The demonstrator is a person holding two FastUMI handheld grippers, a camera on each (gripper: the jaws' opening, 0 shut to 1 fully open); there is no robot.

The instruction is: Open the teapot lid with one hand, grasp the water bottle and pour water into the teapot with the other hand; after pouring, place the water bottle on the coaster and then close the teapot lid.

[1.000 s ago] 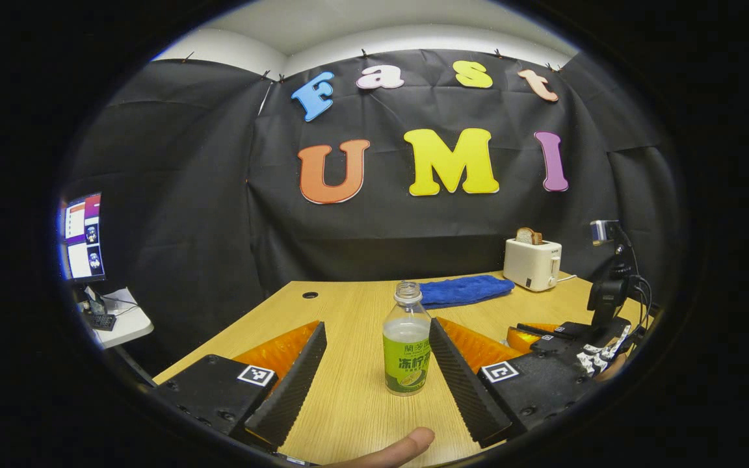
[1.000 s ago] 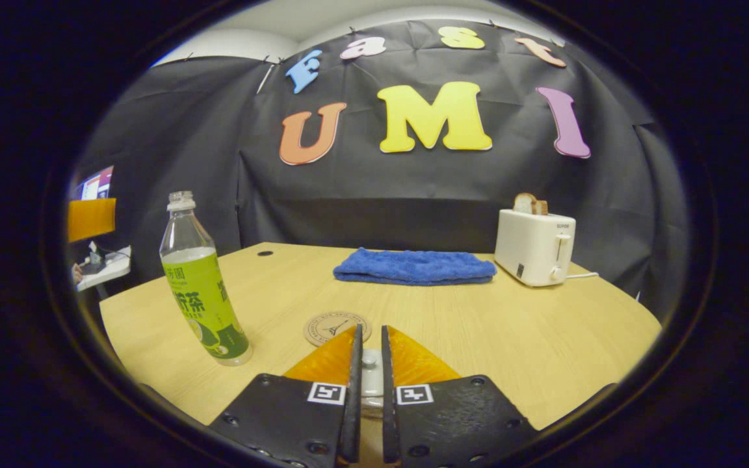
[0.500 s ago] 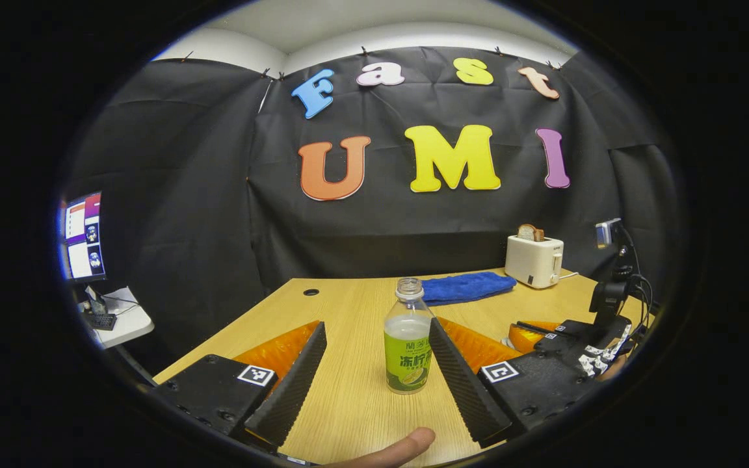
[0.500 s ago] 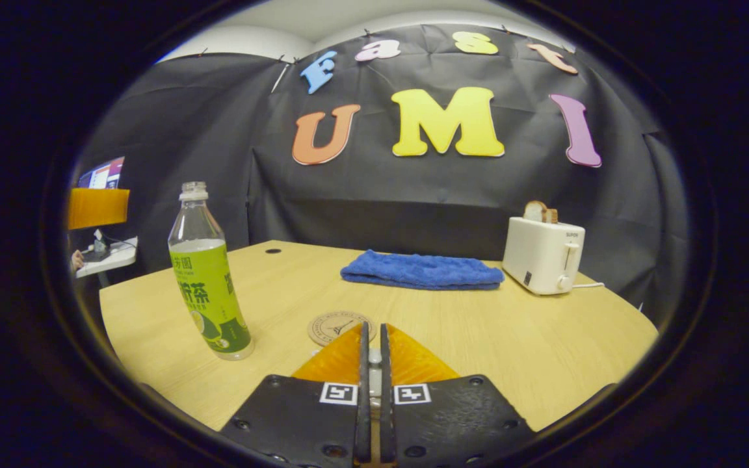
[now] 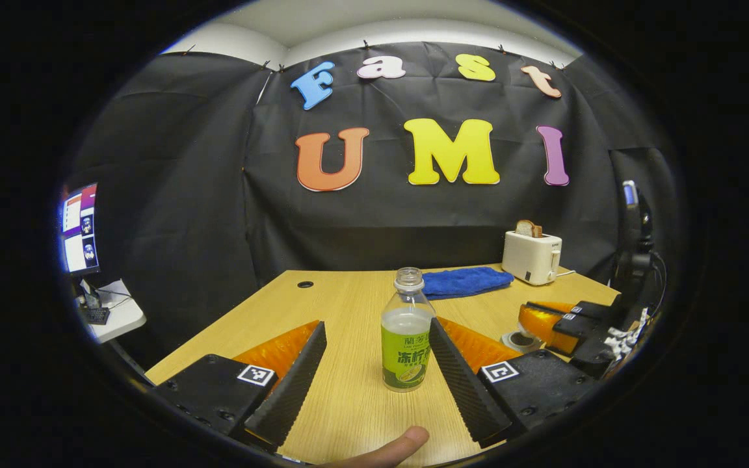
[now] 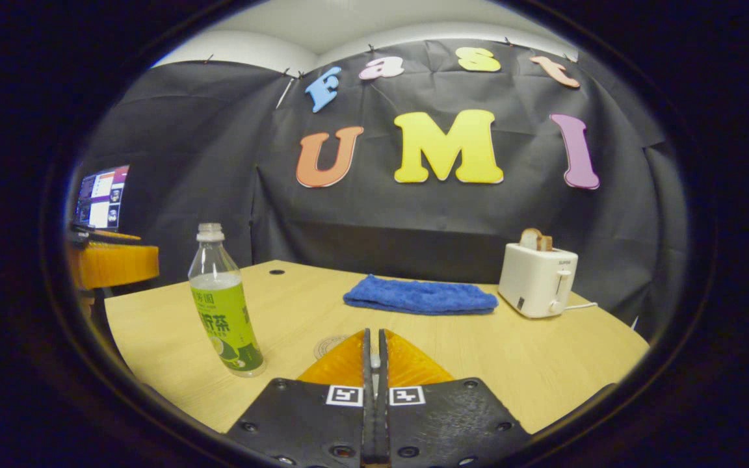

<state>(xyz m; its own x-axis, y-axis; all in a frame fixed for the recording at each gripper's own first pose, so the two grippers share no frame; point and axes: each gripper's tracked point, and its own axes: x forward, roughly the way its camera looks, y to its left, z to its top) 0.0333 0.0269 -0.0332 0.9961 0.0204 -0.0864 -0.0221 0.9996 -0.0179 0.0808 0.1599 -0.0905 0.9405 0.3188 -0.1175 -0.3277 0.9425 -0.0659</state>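
Observation:
A clear water bottle (image 5: 404, 344) with a green label and no cap stands on the wooden table (image 5: 348, 409). My left gripper (image 5: 376, 325) is open, one finger on each side of the bottle. The bottle (image 6: 225, 318) also stands left of centre in the right gripper view. My right gripper (image 6: 374, 333) is shut on a small pale knob, which looks like the teapot lid. From the left gripper view, that right gripper (image 5: 534, 320) hangs at the right with a pale round piece (image 5: 517, 339) under its tips. The round coaster (image 6: 326, 346) peeks out beside the right fingers.
A blue towel (image 6: 420, 296) lies at the back of the table, and a white toaster (image 6: 537, 279) with bread stands to its right. A monitor (image 5: 78, 227) sits off the table's left side. A person's fingertip (image 5: 391, 448) shows at the near edge.
My right gripper has closed further and risen, so the coaster is now mostly hidden behind its fingers. The left gripper has stayed open around the bottle, shifting only slightly.

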